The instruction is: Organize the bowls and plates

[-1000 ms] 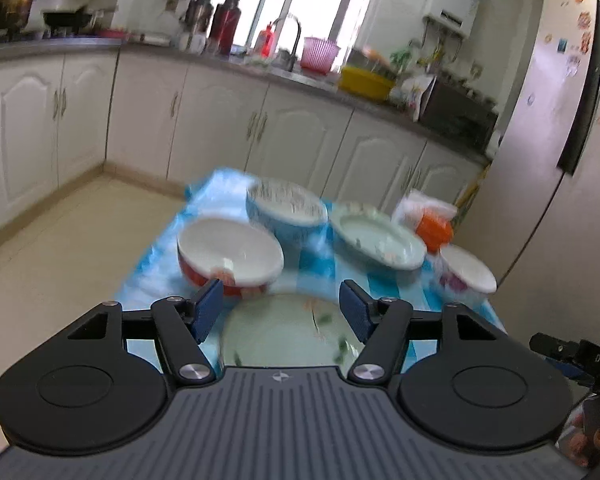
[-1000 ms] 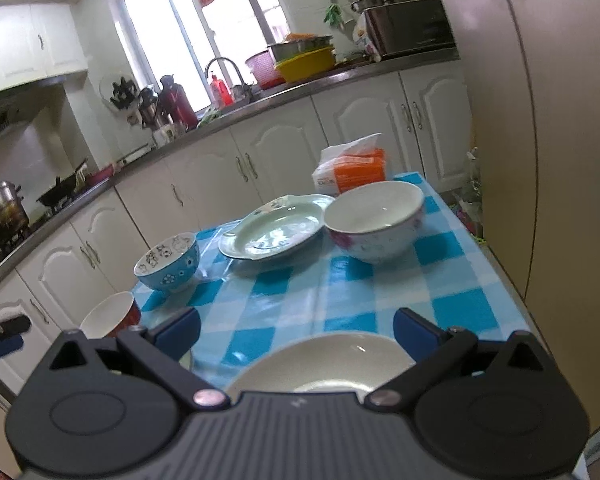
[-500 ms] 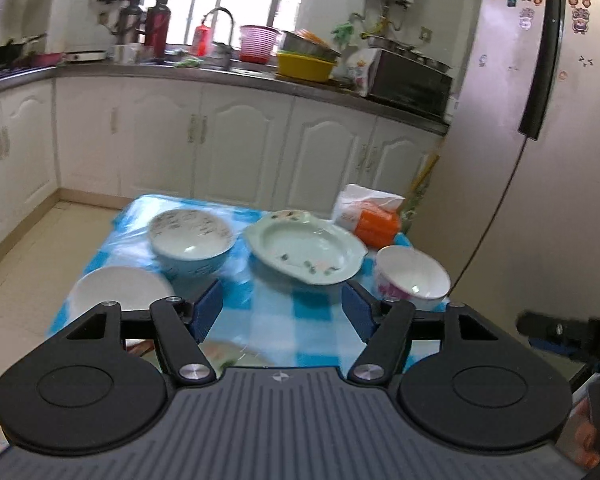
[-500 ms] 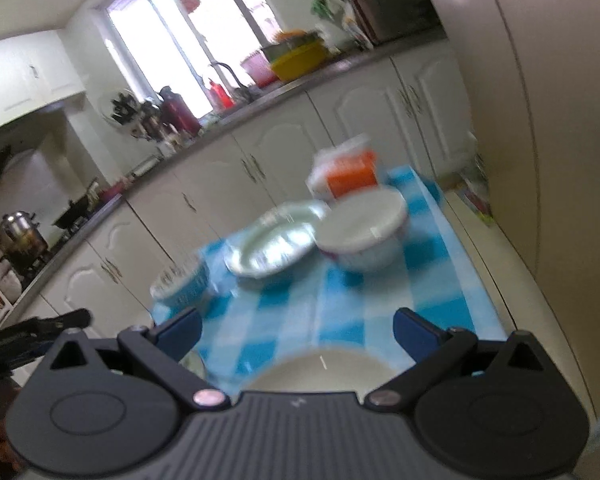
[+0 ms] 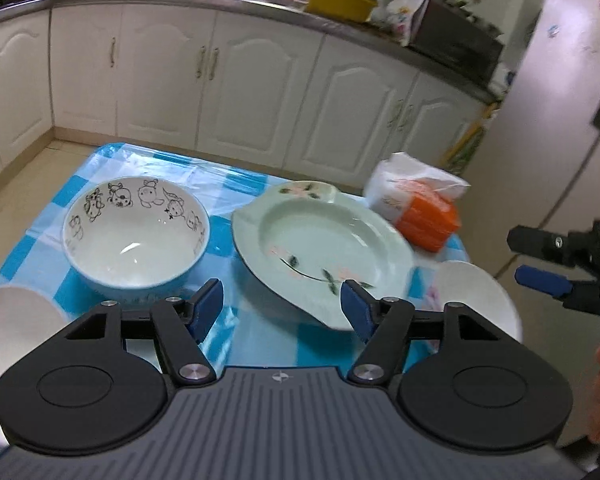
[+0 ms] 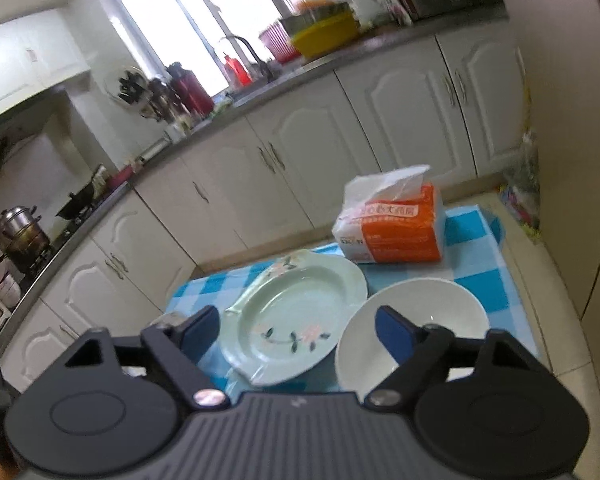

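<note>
Okay, left to right on the blue-checked tablecloth (image 5: 244,184): a white bowl (image 5: 12,320) cut off at the left edge, then the blue bowl with cartoon drawings (image 5: 136,236), upright, just beside the pale green floral plate (image 5: 320,240). Right of the plate sits a plain white bowl (image 5: 472,292), its rim near the plate's edge; can't tell if they touch. Behind them, far right corner, an orange tissue pack (image 6: 396,228).

Left gripper (image 5: 282,306) hovers above the table in front of the blue bowl and plate, fingers spread wide, holding nothing. Right gripper (image 6: 300,332) is also wide open and empty, with the green plate seen between its fingers and the white bowl (image 6: 412,332) behind its right finger.
</note>
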Demonstrator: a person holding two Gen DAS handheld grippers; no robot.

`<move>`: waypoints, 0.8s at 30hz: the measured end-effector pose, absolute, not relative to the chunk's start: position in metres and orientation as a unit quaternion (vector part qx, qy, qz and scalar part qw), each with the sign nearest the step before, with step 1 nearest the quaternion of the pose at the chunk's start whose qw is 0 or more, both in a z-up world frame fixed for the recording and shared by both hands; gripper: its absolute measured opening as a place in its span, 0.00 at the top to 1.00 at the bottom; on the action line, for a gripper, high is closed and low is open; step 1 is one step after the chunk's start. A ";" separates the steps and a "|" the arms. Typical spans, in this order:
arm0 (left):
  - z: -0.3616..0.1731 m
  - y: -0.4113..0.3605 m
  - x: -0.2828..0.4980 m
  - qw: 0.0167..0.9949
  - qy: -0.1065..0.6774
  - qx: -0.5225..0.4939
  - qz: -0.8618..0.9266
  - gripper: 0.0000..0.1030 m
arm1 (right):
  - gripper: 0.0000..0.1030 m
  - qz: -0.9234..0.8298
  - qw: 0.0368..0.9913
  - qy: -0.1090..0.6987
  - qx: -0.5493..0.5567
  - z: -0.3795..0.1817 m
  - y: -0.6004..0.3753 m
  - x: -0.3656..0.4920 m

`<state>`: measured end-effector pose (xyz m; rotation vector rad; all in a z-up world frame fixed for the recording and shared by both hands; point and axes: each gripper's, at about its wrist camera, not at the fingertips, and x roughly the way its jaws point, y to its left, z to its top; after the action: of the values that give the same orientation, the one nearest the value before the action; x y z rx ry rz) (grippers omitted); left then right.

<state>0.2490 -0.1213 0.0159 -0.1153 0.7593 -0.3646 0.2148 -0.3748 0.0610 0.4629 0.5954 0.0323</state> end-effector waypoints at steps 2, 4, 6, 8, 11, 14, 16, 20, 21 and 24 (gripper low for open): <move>0.009 -0.131 0.259 0.909 0.375 -0.060 -0.174 0.24 | 0.23 0.023 0.920 0.307 0.242 0.050 -0.385 0.233; 0.004 -0.136 0.268 0.908 0.377 -0.062 -0.170 0.25 | 0.27 0.022 0.912 0.322 0.254 0.041 -0.393 0.251; 0.000 -0.143 0.278 0.910 0.376 -0.062 -0.161 0.25 | 0.30 0.026 0.905 0.331 0.264 0.036 -0.399 0.265; -0.007 -0.146 0.285 0.907 0.384 -0.066 -0.161 0.25 | 0.32 0.031 0.896 0.344 0.280 0.030 -0.407 0.277; -0.015 -0.151 0.291 0.904 0.390 -0.069 -0.158 0.31 | 0.32 0.040 0.882 0.368 0.292 0.025 -0.412 0.295; -0.020 -0.152 0.295 0.905 0.387 -0.073 -0.159 0.35 | 0.33 0.023 0.880 0.383 0.280 0.021 -0.414 0.306; -0.025 -0.155 0.299 0.905 0.390 -0.074 -0.157 0.40 | 0.33 0.027 0.876 0.389 0.284 0.018 -0.415 0.312; -0.026 -0.161 0.302 0.907 0.389 -0.064 -0.148 0.45 | 0.33 0.024 0.872 0.401 0.280 0.014 -0.414 0.327; -0.026 -0.160 0.302 0.907 0.389 -0.064 -0.146 0.45 | 0.33 0.023 0.872 0.402 0.278 0.014 -0.413 0.330; -0.027 -0.155 0.303 0.907 0.390 -0.072 -0.141 0.48 | 0.33 0.031 0.869 0.411 0.274 0.011 -0.411 0.339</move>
<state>0.3031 -0.1553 -0.0268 -0.1487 0.8057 -0.2915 0.3395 -0.4113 0.0106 0.5743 0.8606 0.0654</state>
